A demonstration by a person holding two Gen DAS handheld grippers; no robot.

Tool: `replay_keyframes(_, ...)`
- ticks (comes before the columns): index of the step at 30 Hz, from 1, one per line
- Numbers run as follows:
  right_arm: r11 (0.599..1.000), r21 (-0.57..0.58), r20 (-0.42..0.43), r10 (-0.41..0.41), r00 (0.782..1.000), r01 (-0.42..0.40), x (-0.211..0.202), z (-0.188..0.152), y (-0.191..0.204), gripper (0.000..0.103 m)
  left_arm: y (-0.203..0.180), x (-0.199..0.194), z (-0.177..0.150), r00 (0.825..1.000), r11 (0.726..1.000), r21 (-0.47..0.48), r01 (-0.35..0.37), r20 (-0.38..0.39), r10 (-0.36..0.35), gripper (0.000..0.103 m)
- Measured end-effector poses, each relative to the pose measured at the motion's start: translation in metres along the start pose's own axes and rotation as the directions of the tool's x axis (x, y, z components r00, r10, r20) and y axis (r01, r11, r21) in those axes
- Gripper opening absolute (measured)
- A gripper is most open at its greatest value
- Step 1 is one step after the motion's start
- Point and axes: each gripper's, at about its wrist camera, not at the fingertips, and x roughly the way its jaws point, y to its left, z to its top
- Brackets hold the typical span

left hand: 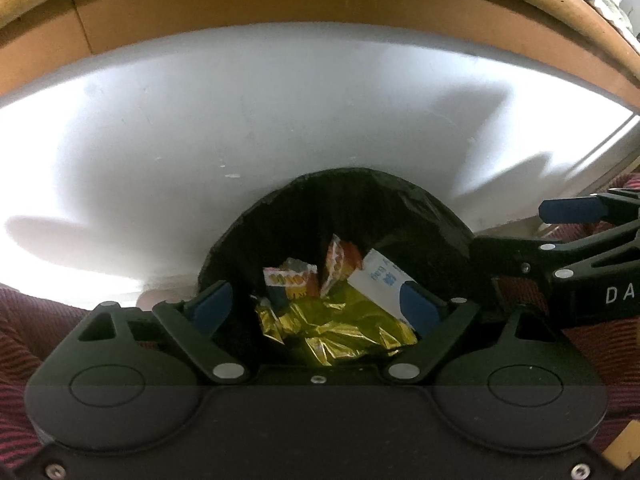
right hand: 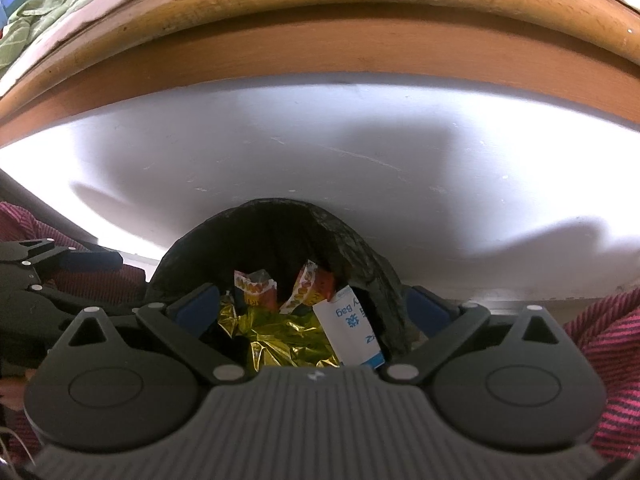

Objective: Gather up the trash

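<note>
A bin with a black liner point(left hand: 420, 208) sits below both grippers. Inside it lie a crumpled gold foil wrapper point(left hand: 340, 328), two red-and-orange snack wrappers point(left hand: 292, 280) and a white-and-blue paper bag point(left hand: 380, 280). My left gripper point(left hand: 316, 306) hangs open over the bin's mouth, its blue pads point(left hand: 212, 304) wide apart and pressing on nothing. In the right wrist view the bin point(right hand: 348, 232), the gold foil point(right hand: 288, 336) and the paper bag point(right hand: 352, 328) show again. My right gripper point(right hand: 314, 308) is open above them and holds nothing.
The bin stands against a white surface point(left hand: 240, 120) under a brown wooden edge point(left hand: 280, 8). Red striped fabric point(right hand: 600, 340) lies at both sides. Each gripper appears at the edge of the other's view, close alongside. A green cloth point(right hand: 32, 16) shows at the top left.
</note>
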Motion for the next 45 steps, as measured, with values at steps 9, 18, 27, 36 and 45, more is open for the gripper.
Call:
replay_keyframes(9, 1.0, 0.005, 0.0, 0.001, 1.0, -0.001, 0.001, -0.0009, -0.0002, 0.103, -0.0023, 0.005, -0.0003, 1.0, 1.0, 0.007, 0.0, -0.024, 0.0, 0.09)
replay_keyframes(18, 1.0, 0.006, -0.001, 0.003, 1.0, -0.003, 0.0014, -0.0009, -0.0008, 0.103, -0.0008, 0.0062, -0.001, 0.999, 1.0, 0.005, -0.021, -0.023, 0.022, 0.091)
replay_keyframes(27, 1.0, 0.007, -0.001, 0.003, 1.0, -0.003, 0.0016, -0.0014, -0.0007, 0.103, -0.0006, 0.0063, -0.0012, 1.0, 1.0, 0.0, -0.02, -0.021, 0.02, 0.092)
replay_keyframes(36, 1.0, 0.009, -0.003, 0.008, 1.0, -0.008, 0.0021, -0.0008, -0.0012, 0.103, -0.0011, 0.0061, -0.0017, 1.0, 1.0, -0.002, -0.018, -0.022, 0.018, 0.092)
replay_keyframes(45, 1.0, 0.011, -0.002, 0.007, 1.0, -0.007, 0.0025, -0.0014, -0.0009, 0.103, -0.0003, 0.0079, -0.0012, 0.999, 0.999, -0.013, -0.031, -0.029, 0.031, 0.093)
